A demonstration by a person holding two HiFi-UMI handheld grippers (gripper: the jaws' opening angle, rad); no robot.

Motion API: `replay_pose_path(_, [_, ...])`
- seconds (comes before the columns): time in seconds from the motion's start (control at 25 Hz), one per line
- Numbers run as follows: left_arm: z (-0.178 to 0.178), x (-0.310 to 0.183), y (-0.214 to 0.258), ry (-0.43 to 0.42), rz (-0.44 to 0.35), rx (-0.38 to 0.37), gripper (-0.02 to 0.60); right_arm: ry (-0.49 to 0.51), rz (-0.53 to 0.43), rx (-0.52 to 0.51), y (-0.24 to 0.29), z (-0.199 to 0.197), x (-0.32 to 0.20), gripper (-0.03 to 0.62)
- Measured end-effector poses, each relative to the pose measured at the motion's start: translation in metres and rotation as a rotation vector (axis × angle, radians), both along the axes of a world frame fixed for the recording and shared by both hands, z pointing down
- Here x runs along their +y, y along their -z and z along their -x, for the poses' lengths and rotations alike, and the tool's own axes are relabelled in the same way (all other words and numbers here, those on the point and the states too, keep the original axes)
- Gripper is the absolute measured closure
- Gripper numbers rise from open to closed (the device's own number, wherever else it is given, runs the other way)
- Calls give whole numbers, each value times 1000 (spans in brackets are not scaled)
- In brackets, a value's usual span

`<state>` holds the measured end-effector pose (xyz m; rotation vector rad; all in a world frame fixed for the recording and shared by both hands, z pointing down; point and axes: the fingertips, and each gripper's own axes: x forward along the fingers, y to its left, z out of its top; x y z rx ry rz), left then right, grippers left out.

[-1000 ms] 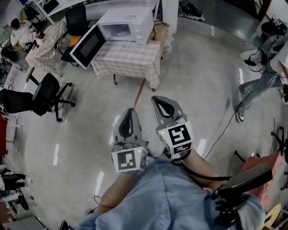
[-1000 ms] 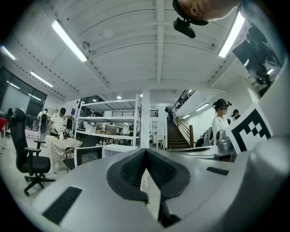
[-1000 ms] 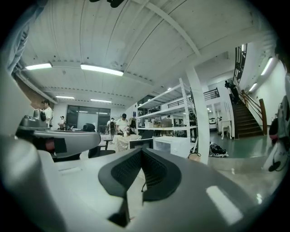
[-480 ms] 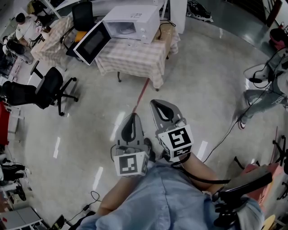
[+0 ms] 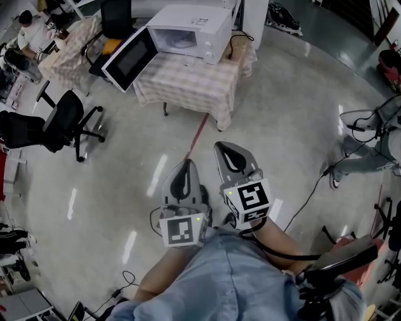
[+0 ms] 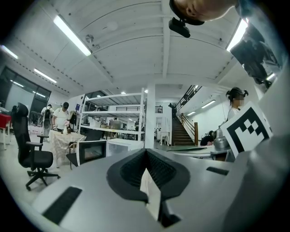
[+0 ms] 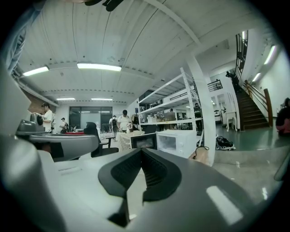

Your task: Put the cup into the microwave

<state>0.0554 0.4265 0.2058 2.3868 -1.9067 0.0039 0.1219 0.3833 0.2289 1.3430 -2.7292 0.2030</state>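
Note:
The white microwave stands on a table with a checked cloth at the top of the head view, its door swung open to the left. I cannot make out a cup in any view. My left gripper and right gripper are held side by side above the floor, well short of the table, both pointing toward it. Both are shut with nothing between the jaws. The left gripper has the open microwave far ahead to its left. Beyond the right gripper, the microwave stands straight ahead.
A black office chair stands left of the table, and another chair with a second clothed table lies behind. A red floor line leads to the table. A cable and a person's legs are at right.
The table and microwave have grown slightly and shifted right in the head view as I came closer. Both grippers stay shut and side by side, a little lower in the picture.

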Motion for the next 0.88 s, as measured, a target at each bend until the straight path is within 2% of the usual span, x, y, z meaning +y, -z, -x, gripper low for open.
replay_pose_path(0.48, [75,-110,5,-50,-13,27,575,-40,9,19,2,73,-106,592])
replay_pose_path(0.72, [109,-149,12,-65,-35,52,574,-52,5,47,7,103,-139,592])
replay_pose_path(0.88, [117,-163,16,-85,-34,73,574,-70,-1,71,15,111,-154,592])
